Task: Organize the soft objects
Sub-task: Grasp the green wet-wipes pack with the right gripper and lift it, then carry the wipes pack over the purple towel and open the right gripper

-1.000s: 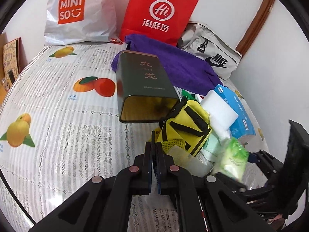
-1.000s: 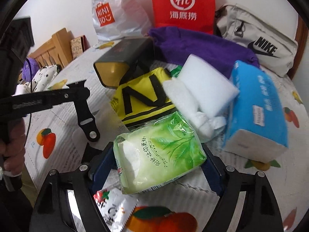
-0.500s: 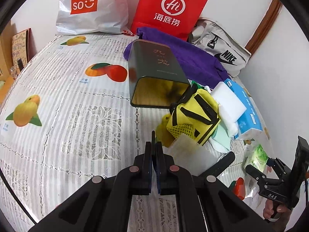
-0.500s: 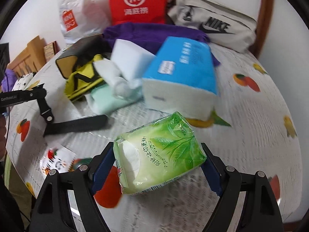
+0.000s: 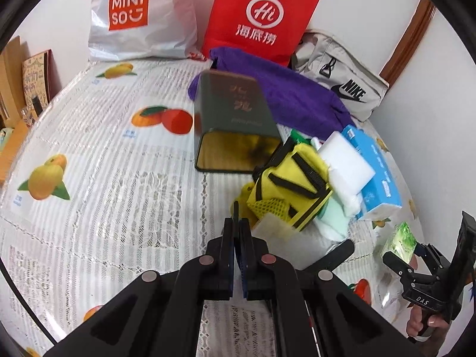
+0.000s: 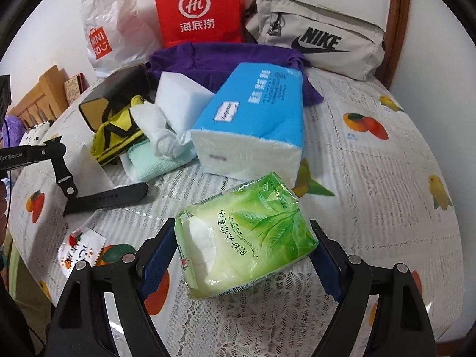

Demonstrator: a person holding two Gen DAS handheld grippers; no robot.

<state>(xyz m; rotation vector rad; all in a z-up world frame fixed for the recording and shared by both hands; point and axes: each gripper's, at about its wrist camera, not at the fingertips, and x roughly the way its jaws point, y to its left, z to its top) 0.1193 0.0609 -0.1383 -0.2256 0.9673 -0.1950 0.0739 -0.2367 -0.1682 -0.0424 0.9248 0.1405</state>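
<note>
Presently, the right gripper (image 6: pixel 244 255) is found clamped on a green tissue pack (image 6: pixel 242 238), its blue pads pressed against the two short ends of the pack, which is carried clear of the lace tablecloth (image 6: pixel 372 178) near the front edge of the table. The left gripper (image 5: pixel 238 232) is found fully closed on nothing, its fingers (image 5: pixel 229 238) pressed flat together above the cloth. Compared with a second ago, the pack is seen to have been drawn out of the pile and carried sideways: it was then held directly before the yellow pouch (image 6: pixel 119 131), whereas it is now positioned in front of the blue tissue box (image 6: pixel 255 119) and apart from everything else. It is judged from this that one soft item has been separated and is awaiting placement, while the rest of the sorting is not yet done. The pack itself is noted as a glossy plastic wrapper printed with leaves, puffed and slightly creased under the grip, with white tissue showing at the opened end on the left. Further out, a white sponge block (image 6: pixel 178 101), crumpled white tissue (image 6: pixel 160 136) and a mint cloth (image 6: pixel 154 163) are recorded heaped together, with a dark tin (image 5: pixel 235 131) lying on its side beside them and a purple towel (image 6: pixel 220 59) behind.
</note>
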